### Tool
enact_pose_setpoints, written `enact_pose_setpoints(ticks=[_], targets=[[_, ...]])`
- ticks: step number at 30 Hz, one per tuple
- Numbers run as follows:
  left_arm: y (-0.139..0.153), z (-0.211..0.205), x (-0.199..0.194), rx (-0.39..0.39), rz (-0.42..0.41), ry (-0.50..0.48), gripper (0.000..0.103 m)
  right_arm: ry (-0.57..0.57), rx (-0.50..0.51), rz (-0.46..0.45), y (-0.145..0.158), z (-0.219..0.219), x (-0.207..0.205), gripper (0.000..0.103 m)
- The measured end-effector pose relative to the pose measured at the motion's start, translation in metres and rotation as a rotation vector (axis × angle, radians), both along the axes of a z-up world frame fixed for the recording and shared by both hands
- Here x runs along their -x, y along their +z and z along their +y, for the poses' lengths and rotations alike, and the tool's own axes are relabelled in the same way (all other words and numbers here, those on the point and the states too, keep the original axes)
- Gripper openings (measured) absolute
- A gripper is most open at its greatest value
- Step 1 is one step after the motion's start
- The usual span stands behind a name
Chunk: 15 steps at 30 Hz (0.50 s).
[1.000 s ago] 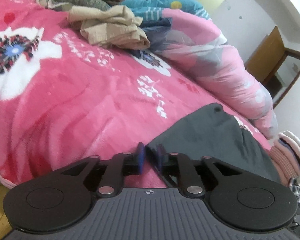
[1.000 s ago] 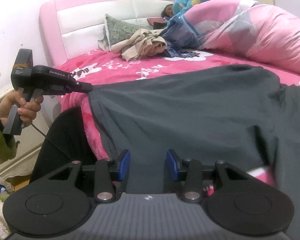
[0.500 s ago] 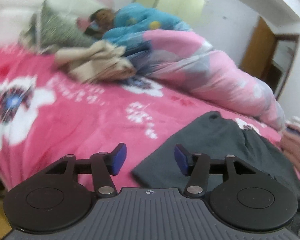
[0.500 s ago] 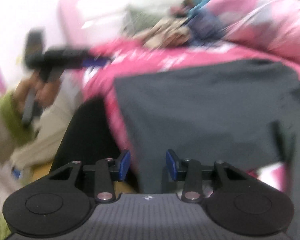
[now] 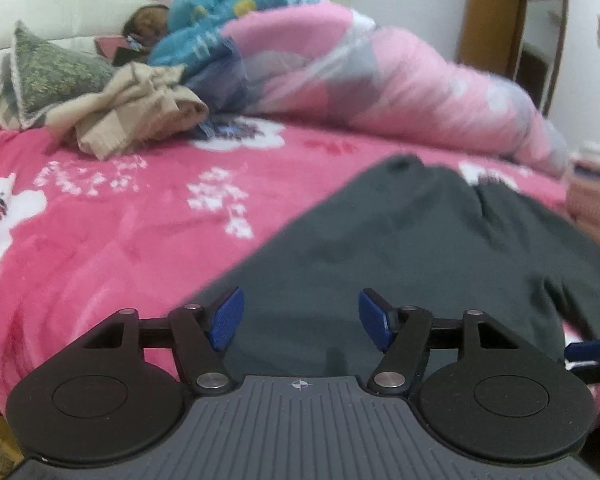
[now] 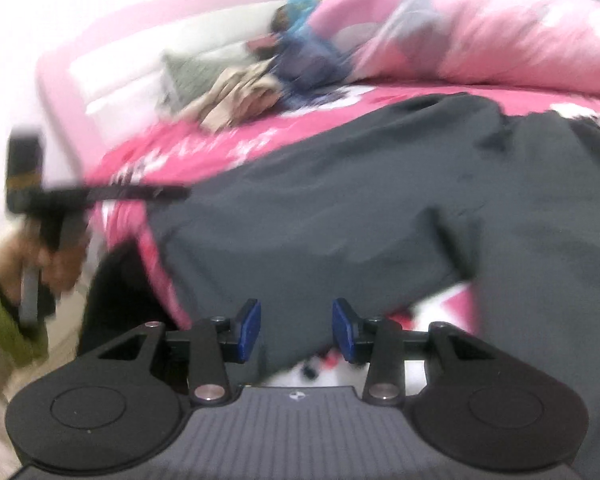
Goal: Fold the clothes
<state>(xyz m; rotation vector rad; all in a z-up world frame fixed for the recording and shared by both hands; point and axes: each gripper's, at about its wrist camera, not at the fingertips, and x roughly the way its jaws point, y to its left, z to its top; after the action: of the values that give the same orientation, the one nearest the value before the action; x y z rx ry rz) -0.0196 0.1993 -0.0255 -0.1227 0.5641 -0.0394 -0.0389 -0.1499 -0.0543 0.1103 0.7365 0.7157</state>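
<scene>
A dark grey garment point(image 5: 400, 248) lies spread on the pink flowered blanket point(image 5: 100, 220), reaching the bed's near edge. My left gripper point(image 5: 299, 319) hovers open just above the garment's near part, its blue pads point(image 5: 224, 318) wide apart with nothing between them. My right gripper point(image 6: 296, 330) is open too, over the garment point(image 6: 340, 220) at its hanging front edge. The right wrist view shows the left gripper point(image 6: 100, 194), blurred, at the garment's left corner, held by a hand point(image 6: 56, 256) in a green sleeve. The right gripper's tip point(image 5: 592, 350) shows at the left wrist view's right edge.
A beige heap of clothes point(image 5: 140, 116) and a grey-green pillow point(image 5: 52, 76) lie near the headboard. A person point(image 5: 148, 24) lies under a blue and pink quilt point(image 5: 400, 88) along the far side. Pink stacked clothes point(image 5: 596, 208) sit at the right, a wooden door point(image 5: 496, 16) behind.
My left gripper was shut on the garment's corner; it has let go, opened wide and swung over the garment. The right gripper stayed open and shifted slightly.
</scene>
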Motion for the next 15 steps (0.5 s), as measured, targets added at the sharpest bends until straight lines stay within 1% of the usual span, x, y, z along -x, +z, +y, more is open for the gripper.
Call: enact_pose_setpoints(ticks=[2,3,4,7,8,9,11,13,15], targets=[[0.003,0.006,-0.002,-0.006,-0.016,0.034,0.069,-0.023,-0.076,0.053,0.01,-0.008,-0.02,0.044],[0.004,0.009,-0.004,-0.015,-0.02,0.052,0.072,-0.03,-0.121,0.085,0.016,-0.011,-0.032,0.044],[0.003,0.012,-0.007,-0.03,-0.021,0.072,0.074,-0.035,-0.164,0.119,0.021,-0.013,-0.043,0.047],[-0.003,0.025,-0.019,-0.041,-0.002,0.104,0.075,-0.047,-0.252,0.224,0.036,-0.004,-0.083,0.048],[-0.005,0.028,-0.023,-0.036,0.008,0.105,0.075,-0.053,-0.275,0.26,0.04,0.001,-0.097,0.05],[-0.007,0.032,-0.025,-0.025,0.019,0.1,0.073,-0.065,-0.294,0.3,0.041,0.007,-0.111,0.052],[-0.009,0.033,-0.025,-0.014,0.031,0.087,0.069,-0.088,-0.333,0.378,0.044,0.018,-0.138,0.063],[-0.011,0.033,-0.023,-0.008,0.038,0.074,0.063,-0.115,-0.367,0.453,0.045,0.029,-0.165,0.065],[-0.013,0.033,-0.022,-0.001,0.045,0.06,0.06,-0.167,-0.379,0.5,0.044,0.04,-0.19,0.065]])
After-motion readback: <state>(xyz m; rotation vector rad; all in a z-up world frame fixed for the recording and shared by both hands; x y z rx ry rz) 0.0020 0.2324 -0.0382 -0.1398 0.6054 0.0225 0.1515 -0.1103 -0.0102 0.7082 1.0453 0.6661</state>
